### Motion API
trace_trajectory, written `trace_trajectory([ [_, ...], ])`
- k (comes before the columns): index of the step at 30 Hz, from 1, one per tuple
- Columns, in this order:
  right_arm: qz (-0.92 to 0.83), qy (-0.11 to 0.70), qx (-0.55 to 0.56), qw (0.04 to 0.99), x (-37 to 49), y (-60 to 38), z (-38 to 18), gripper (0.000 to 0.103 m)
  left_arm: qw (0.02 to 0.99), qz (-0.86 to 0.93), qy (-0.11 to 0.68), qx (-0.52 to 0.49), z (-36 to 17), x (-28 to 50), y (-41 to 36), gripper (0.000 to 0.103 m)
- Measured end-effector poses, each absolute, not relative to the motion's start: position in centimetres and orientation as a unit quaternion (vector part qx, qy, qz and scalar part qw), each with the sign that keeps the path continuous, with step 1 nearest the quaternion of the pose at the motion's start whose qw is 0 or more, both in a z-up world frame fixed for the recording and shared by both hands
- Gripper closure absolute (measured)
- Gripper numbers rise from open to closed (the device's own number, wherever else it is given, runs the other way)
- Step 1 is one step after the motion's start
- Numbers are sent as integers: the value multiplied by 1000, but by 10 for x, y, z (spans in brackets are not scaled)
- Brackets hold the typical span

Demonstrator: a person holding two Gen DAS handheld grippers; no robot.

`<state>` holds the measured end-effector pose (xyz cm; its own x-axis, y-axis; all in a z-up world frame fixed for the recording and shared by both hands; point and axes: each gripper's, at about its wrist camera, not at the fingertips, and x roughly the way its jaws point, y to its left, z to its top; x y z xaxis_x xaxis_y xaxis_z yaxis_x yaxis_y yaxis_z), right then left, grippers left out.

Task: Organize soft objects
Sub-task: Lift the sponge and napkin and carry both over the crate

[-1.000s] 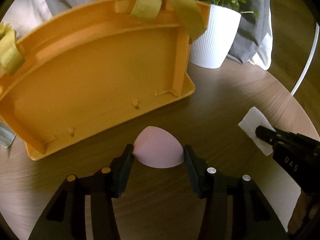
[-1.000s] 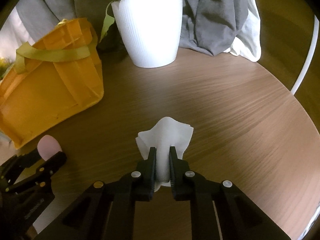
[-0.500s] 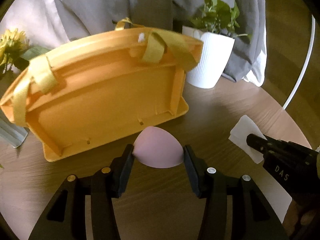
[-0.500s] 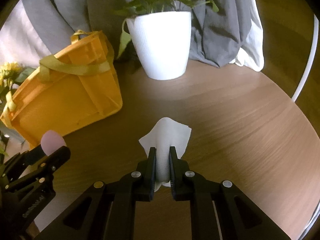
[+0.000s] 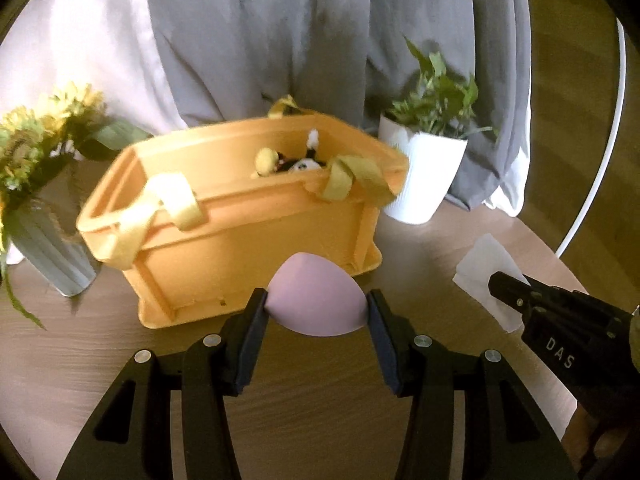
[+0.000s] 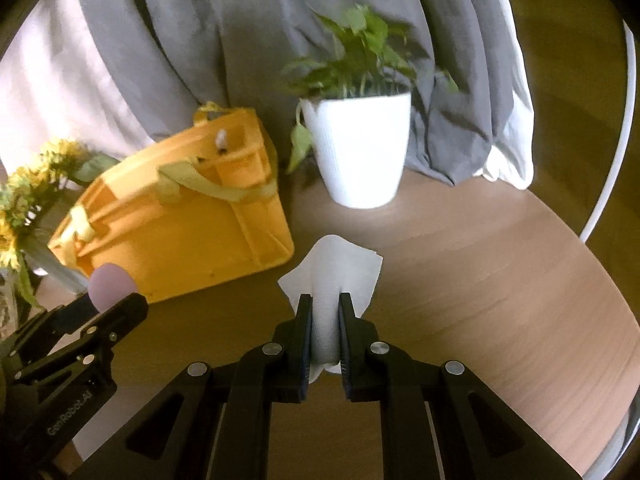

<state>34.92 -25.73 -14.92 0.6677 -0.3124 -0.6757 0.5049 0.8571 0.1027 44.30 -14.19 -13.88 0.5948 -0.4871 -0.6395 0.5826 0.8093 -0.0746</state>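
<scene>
My left gripper is shut on a pink egg-shaped sponge and holds it above the table, in front of the orange basket. The basket has yellow-green strap handles and small plush toys show inside it. My right gripper is shut on a white folded tissue, held above the table to the right of the basket. The right gripper also shows in the left wrist view, and the left gripper with the sponge shows in the right wrist view.
A white ribbed pot with a green plant stands right of the basket. A grey vase with yellow flowers stands at its left. Grey and white curtains hang behind. The round wooden table's edge curves at the right.
Both grippers have risen and tilted up with their objects held. The basket now appears lower and farther, its open top and the toys inside have come into view.
</scene>
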Motion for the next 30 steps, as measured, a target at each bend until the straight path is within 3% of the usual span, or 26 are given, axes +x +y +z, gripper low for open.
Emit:
trace_trajectory([
  [30, -146, 237, 108, 954, 373, -199, -62, 90, 941, -241, 237, 22, -57, 442, -73, 54],
])
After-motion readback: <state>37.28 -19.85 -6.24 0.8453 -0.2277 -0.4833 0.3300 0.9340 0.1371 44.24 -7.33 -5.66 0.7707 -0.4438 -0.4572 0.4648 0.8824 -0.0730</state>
